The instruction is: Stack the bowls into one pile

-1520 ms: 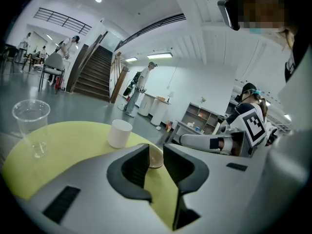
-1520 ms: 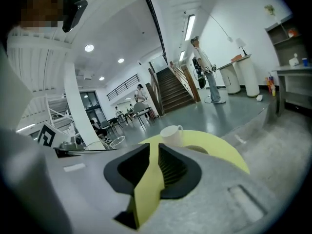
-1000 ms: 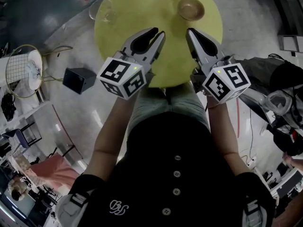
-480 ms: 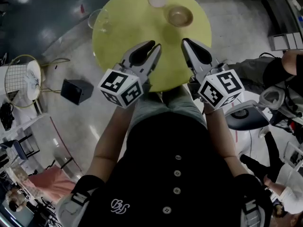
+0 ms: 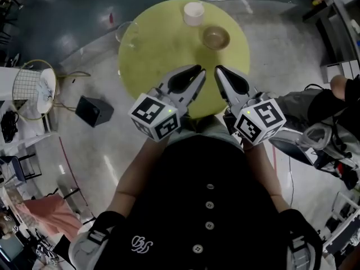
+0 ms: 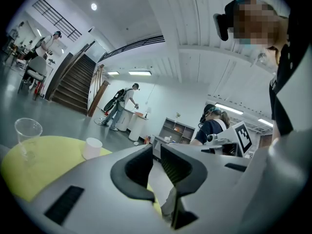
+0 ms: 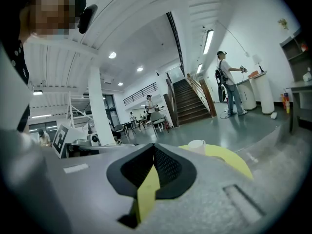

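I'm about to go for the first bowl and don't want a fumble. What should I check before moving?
1. Right gripper empty: ok, its jaws are shut on nothing.
2. Right jaws open for a grasp: not ok.
3. Left gripper empty: ok, there is a narrow gap with nothing in it.
4. Brown bowl upright and free: ok, it stands apart from the white cup.
5. Clear cup on the table: ok, though it is near the left rim.
6. Anything stacked yet: not ok, all three stand apart.
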Tool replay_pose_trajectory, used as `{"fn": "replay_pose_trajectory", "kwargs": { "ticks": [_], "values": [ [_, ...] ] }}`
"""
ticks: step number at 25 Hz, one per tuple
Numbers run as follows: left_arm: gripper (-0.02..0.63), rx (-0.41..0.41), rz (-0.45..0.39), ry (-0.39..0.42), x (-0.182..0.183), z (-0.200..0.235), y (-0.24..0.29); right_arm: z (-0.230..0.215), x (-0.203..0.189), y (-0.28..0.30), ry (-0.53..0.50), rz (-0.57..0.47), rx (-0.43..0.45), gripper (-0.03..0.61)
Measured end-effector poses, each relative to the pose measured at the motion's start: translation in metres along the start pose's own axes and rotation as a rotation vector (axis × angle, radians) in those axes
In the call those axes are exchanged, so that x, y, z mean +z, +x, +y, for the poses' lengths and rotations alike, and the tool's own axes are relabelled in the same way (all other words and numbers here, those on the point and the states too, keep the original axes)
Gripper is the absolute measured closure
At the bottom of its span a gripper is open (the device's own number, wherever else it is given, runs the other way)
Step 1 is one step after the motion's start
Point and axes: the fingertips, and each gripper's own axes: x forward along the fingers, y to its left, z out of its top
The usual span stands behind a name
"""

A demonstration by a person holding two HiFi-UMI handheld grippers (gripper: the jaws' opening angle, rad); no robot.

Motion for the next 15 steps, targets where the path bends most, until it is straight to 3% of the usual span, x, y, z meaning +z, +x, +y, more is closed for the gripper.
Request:
{"fn": "replay_pose_trajectory", "kwargs": {
  "ticks": [7, 15],
  "values": [
    [0.578, -0.011, -0.02, -0.028, 0.002, -0.005, -0.002, 0.012, 0.005, 0.0, -0.035, -0.002, 0.048, 0.575],
    [0.581, -0.008, -0.004, -0.02, 0.006, -0.007, 0.001, 0.005, 0.018, -0.004, -0.06, 0.001, 0.042, 0.575]
  ]
}}
